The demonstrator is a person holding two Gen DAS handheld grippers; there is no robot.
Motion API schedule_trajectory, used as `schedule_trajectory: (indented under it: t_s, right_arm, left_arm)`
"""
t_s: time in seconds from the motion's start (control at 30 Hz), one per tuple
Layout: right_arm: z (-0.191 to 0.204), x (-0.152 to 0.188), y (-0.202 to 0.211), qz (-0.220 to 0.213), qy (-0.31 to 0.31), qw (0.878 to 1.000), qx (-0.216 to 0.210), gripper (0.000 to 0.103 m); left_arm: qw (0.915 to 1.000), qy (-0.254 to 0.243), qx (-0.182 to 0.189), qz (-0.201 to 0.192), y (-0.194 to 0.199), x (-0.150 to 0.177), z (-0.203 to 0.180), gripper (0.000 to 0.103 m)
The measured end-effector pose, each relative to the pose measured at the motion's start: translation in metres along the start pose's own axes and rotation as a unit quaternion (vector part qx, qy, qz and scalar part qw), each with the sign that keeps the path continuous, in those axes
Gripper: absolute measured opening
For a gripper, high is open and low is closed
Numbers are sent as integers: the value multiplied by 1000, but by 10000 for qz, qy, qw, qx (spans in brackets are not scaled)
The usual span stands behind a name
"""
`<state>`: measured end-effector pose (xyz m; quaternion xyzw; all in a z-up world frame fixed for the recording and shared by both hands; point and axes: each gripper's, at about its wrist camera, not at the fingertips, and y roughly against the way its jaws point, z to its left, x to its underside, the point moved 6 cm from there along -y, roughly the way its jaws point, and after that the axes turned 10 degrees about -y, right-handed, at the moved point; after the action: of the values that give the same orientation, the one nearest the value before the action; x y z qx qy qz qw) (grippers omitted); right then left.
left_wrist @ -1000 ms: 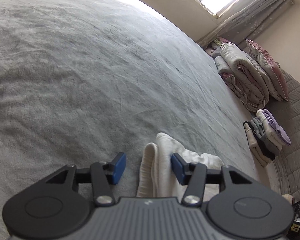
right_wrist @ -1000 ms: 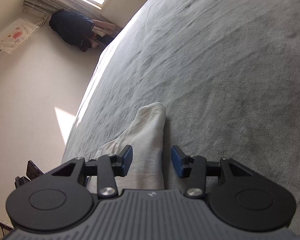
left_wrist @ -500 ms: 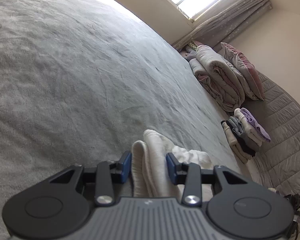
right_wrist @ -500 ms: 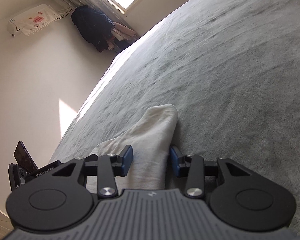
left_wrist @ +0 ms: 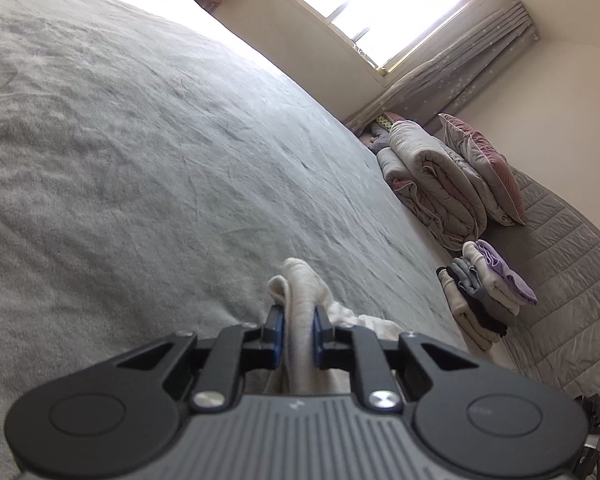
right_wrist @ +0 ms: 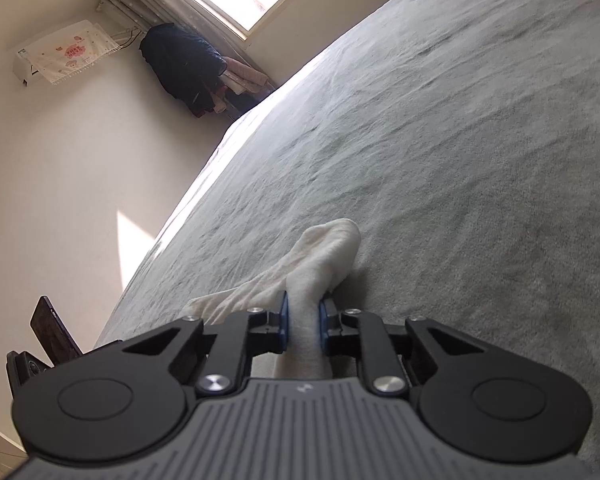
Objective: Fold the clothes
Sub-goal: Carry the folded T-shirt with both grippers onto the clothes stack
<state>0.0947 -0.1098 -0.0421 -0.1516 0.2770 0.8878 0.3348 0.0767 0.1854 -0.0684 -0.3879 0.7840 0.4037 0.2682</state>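
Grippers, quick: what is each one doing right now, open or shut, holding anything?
Left gripper: shut on the white garment.
Right gripper: shut on the white garment too.

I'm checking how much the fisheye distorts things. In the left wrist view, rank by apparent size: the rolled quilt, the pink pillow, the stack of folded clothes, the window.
1. Window
2. Rolled quilt
3. Pink pillow and stack of folded clothes look alike; the stack is nearer the camera, so unranked.
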Motion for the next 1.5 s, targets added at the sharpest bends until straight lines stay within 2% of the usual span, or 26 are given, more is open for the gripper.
schedule_trajectory:
  t_s: [0.13,0.3,0.47,0.63,1.07,1.3,1.5]
  right_arm:
    - [17,-13,9,-194,219,9995,-141,17]
    - [31,-36,32,-498,405,9975,-297,16]
    - [39,-69,60,-821,588,9944,-314,16]
    - [30,-105,98,-1153,724,9903,-277,16]
    - [5,-234,185,-1998,1217,9722,-95,16]
    - [-20,-311,212,-2416,1308,9615,73,16]
    - [-43,-371,221,-2686,1452,9518,303,16]
  left_arm:
    - [9986,-340,49,-392,12,-12,-24,14]
    - [9954,-659,83,-692,15,-26,-58,14]
    - [9909,-1043,213,-830,10,-42,-107,14]
    - [9841,-1467,382,-923,-4,-57,-168,14]
    - [9706,-1889,966,-1139,-80,-91,-322,14]
    - [9600,-2157,1286,-1239,-132,-106,-394,14]
    - [9538,-2285,1498,-1249,-187,-114,-439,14]
